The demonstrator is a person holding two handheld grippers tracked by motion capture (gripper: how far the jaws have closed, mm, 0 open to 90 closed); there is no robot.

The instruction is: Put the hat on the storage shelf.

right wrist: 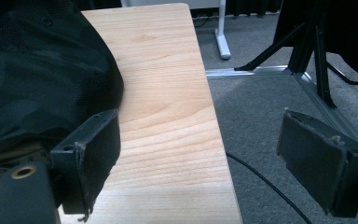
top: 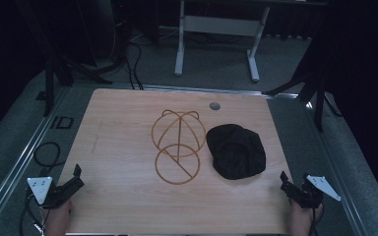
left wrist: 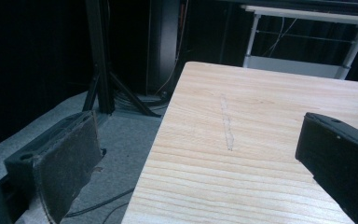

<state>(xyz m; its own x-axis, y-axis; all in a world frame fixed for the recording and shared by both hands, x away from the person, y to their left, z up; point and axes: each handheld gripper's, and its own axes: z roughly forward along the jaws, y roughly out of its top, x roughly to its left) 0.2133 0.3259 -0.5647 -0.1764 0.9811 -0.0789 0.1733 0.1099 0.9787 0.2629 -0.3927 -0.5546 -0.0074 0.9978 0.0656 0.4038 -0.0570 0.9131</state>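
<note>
The left gripper (top: 75, 173) sat at the near left corner of the wooden table (top: 123, 147). A hand (top: 58, 219) held it from below. Its jaws were wide apart and held nothing. In the left gripper view, one jaw hung past the table's left edge, over the grey floor (left wrist: 121, 135), and the other jaw was over the wood. A pale scratch (left wrist: 227, 126) ran along the tabletop ahead of them.

Near the middle of the table lay a gold wire frame (top: 176, 145). It looked like a dome of thin hoops joined to a flat ring. The ring lay nearer the person.

Just to the right of the frame lay a black cloth cap (top: 236, 150), soft and crumpled. It was close beside the frame, but it was hard to tell if they touched. A small grey round plug (top: 215, 105) was set in the wood near the far edge.

The right gripper (top: 284, 181) sat at the near right corner, held by the other hand (top: 302, 221). Its jaws were also wide apart and empty. In the right gripper view, one jaw was over the wood near the black cap, and the other hung over the floor past the table's right edge. A thin black cable (right wrist: 265, 184) lay on the floor there.
</note>
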